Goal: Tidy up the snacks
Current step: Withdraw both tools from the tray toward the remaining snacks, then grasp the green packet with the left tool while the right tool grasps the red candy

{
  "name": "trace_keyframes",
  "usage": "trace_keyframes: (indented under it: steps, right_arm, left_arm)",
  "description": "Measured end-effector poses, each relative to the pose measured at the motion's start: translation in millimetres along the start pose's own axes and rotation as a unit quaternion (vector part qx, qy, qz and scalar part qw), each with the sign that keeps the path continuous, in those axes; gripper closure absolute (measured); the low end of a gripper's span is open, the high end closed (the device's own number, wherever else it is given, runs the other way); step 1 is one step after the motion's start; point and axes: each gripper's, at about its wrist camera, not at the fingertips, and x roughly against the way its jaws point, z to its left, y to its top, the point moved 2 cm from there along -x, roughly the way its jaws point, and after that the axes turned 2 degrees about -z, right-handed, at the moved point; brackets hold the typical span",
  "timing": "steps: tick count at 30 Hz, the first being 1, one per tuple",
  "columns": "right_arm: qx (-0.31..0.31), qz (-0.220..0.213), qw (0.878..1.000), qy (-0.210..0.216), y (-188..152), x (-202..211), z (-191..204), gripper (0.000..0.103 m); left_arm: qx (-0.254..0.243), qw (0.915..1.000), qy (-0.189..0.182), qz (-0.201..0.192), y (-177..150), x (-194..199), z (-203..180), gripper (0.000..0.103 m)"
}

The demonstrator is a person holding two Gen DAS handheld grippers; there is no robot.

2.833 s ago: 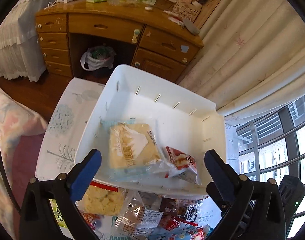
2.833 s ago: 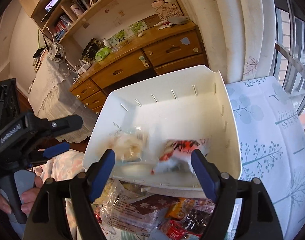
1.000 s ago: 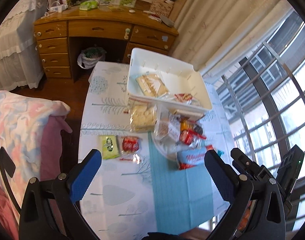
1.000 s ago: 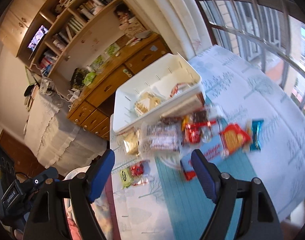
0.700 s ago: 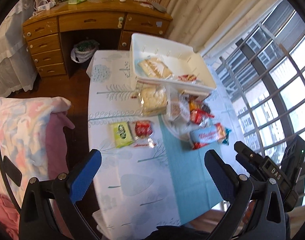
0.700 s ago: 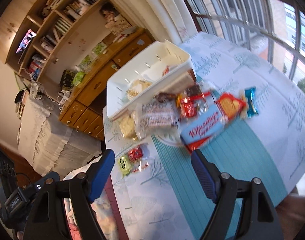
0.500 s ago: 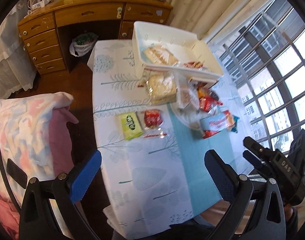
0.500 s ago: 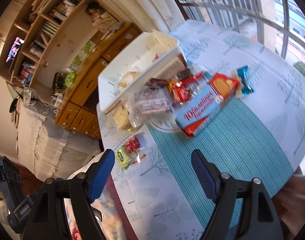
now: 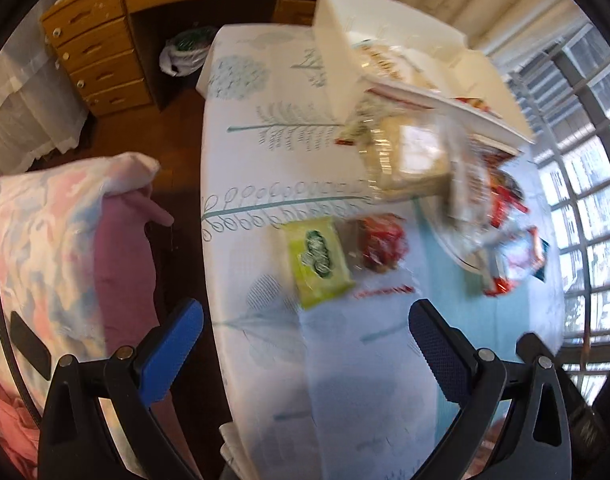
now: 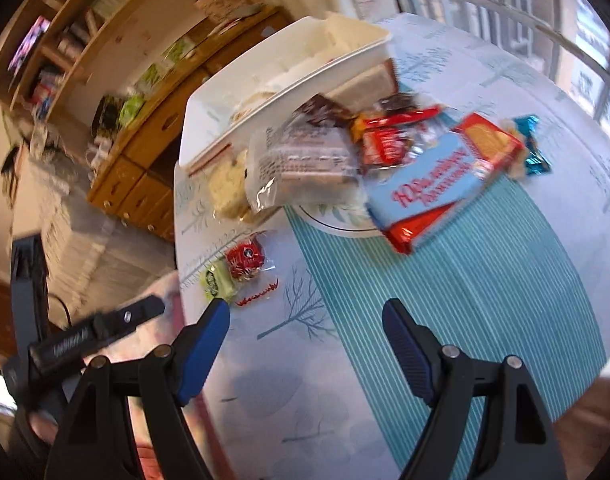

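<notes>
Two grippers, left gripper (image 9: 303, 334) and right gripper (image 10: 305, 326), jaws wide, holding nothing. Green packet (image 9: 319, 254) touching red packet (image 9: 381, 242), near white bin (image 9: 345, 32).

The left tongs (image 9: 305, 344) are black plastic frames, each finger tipped with a blue, finely dimpled pad (image 9: 173, 340). Round silver screws sit at the finger joints. The right tongs (image 10: 305, 336) are the same build: black triangular arms, blue pads, silver pivots. At nine o'clock in the right wrist view, a black bar of the other tool carries blurred white lettering.
</notes>
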Motion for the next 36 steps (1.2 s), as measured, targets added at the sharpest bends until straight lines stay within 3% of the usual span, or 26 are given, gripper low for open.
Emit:
trace_keyframes:
  steps: [6,13,24,31,36]
  right_arm:
    - [0.091,-0.015,0.996,-0.011,-3,-41,32,0.023]
    - [0.177,-0.057,0.982,-0.033,0,-65,62,0.023]
    - [0.205,-0.038,0.977,-0.033,2,-98,70,0.023]
    - [0.209,-0.014,0.977,-0.026,1,-110,71,0.034]
    - [0.218,0.004,0.976,-0.016,1,-118,77,0.05]
  left_arm:
    - [0.044,0.999,-0.001,0.011,9,-44,19,0.001]
    - [0.039,0.9991,-0.008,0.017,18,-63,17,0.002]
    - [0.026,0.9992,0.0,0.03,29,-86,14,0.016]
    - [0.009,0.9993,0.028,0.024,30,-88,6,0.021]
    - [0.011,0.9995,0.016,0.027,26,-84,0,0.039]
